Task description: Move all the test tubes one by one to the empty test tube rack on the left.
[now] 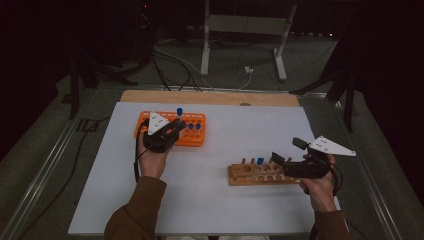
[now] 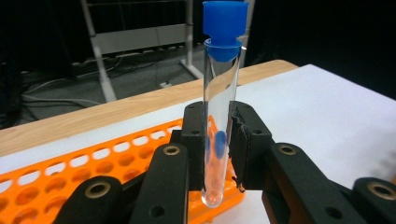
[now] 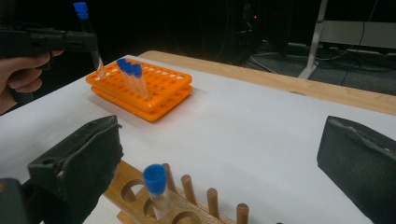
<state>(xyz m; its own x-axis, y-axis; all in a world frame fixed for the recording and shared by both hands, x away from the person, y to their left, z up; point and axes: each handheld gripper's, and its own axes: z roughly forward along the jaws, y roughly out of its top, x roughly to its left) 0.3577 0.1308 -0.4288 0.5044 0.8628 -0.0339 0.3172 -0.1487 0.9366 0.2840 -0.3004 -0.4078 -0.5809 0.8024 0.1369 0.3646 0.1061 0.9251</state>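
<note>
Test tube (image 2: 220,116), clear with blue cap, upright: clamped between the jaws of the left gripper (image 2: 218,144), its bottom above the near edge of the orange rack (image 2: 70,172). Right gripper (image 3: 219,163): jaws wide apart, holding nothing, just behind the wooden rack (image 3: 140,196), which carries one capped tube (image 3: 156,189).

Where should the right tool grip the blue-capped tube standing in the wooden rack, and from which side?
Grip the tube just under its blue cap, coming from above: it stands upright, its lower part sits in the rack, and pegs stand close beside it.
</note>
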